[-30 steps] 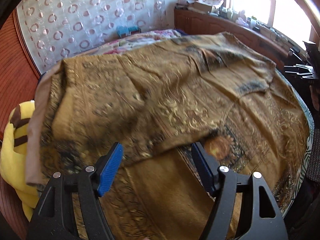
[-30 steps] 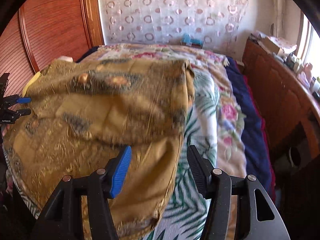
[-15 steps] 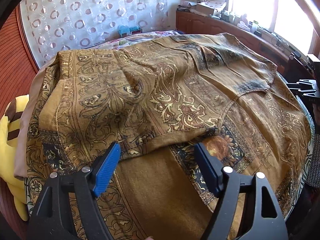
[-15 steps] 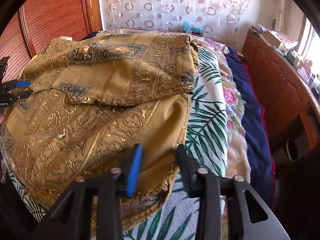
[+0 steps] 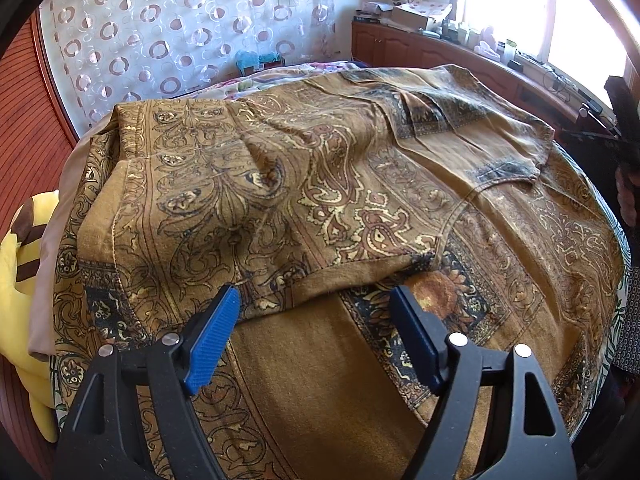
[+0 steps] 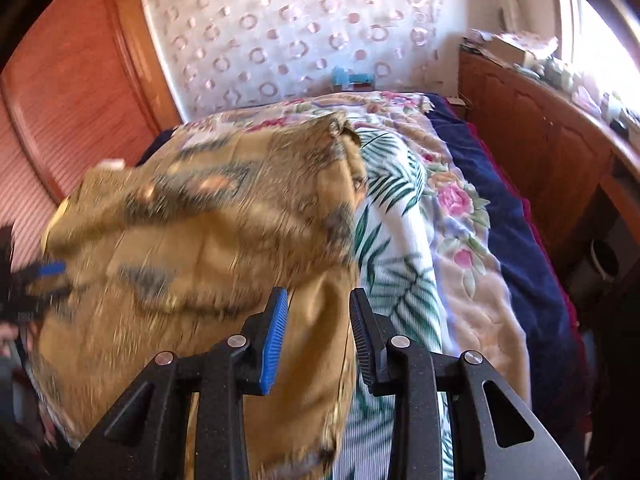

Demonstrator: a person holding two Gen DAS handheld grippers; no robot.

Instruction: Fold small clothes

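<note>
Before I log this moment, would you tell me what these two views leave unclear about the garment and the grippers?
- Right wrist view: the brown patterned garment is motion-blurred, so its print and folds are unreadable.
- Right wrist view: the right gripper straddles the garment's edge; whether its pads press the cloth cannot be told.
- Left wrist view: the right gripper is cut off by the frame edge.
- Left wrist view: the garment's near hem is hidden behind the open left gripper.

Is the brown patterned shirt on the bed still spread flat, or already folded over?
Partly folded. In the left wrist view one side of the shirt lies doubled over the rest, its hem edge crossing the layer beneath; the lower part is still flat on the bed.
</note>
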